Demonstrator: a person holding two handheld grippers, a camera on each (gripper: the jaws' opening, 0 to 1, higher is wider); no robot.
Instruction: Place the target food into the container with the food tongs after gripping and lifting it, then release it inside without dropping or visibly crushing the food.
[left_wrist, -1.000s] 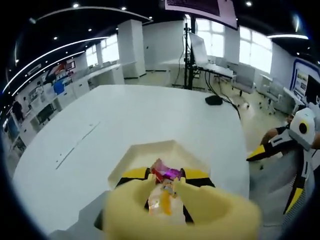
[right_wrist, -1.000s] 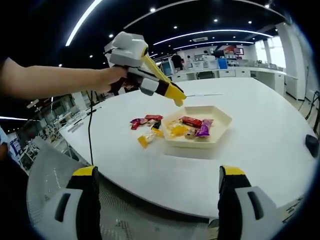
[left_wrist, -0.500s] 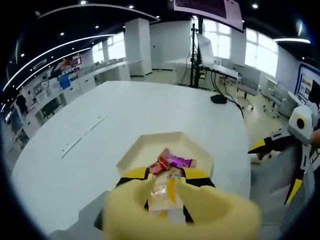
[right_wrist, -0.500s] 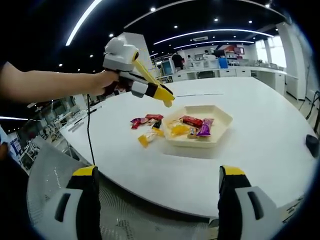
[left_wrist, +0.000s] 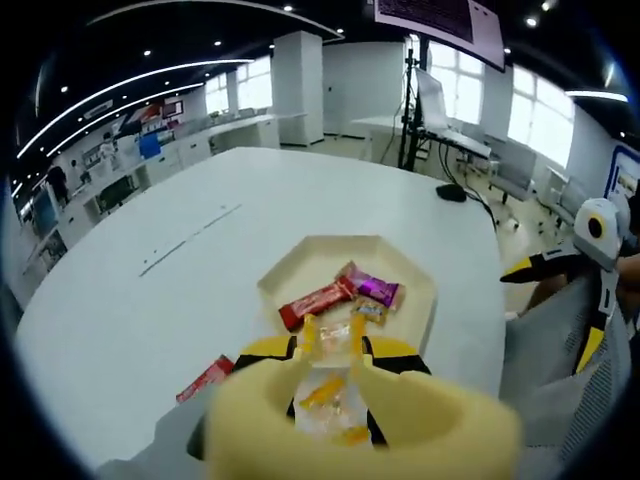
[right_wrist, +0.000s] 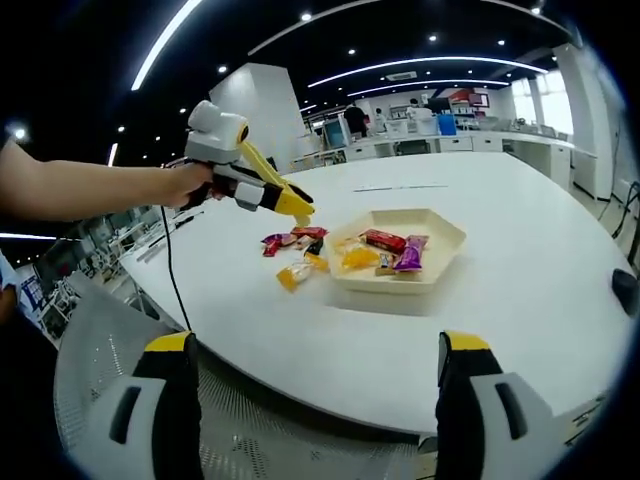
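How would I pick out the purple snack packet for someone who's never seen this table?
Find the cream hexagonal tray on the white table. The purple packet lies inside it, beside a red bar; it's the sole purple wrapper.

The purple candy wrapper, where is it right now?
In the left gripper view the purple candy wrapper lies inside the cream hexagonal tray, beside the red bar.

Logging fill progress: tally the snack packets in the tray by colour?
red packet: 1
purple packet: 1
yellow-orange packets, a large one and a small one: 2
Total in the tray: 4
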